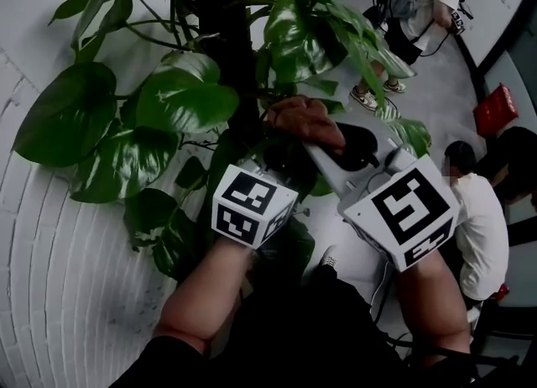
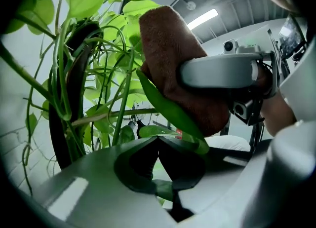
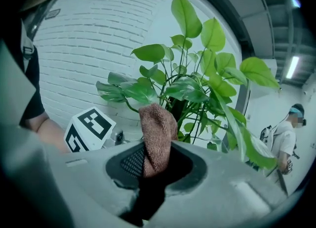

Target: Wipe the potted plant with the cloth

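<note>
The potted plant [image 1: 180, 97] has broad green leaves and a dark central stem. My left gripper [image 2: 158, 142] is shut on one long leaf [image 2: 168, 106], which runs up and to the left out of the jaws. My right gripper [image 3: 155, 155] is shut on the brown cloth [image 3: 157, 128]. In the left gripper view the brown cloth [image 2: 173, 59] lies against the back of that held leaf, with the right gripper [image 2: 222, 71] just behind it. From the head the cloth [image 1: 306, 117] sits among the leaves, above both marker cubes [image 1: 252, 206].
A white brick wall [image 1: 59, 252] stands left of and behind the plant. One person [image 1: 419, 0] stands at the upper right, another person [image 1: 478, 218] sits low at the right. A red object [image 1: 495, 109] lies on the floor nearby.
</note>
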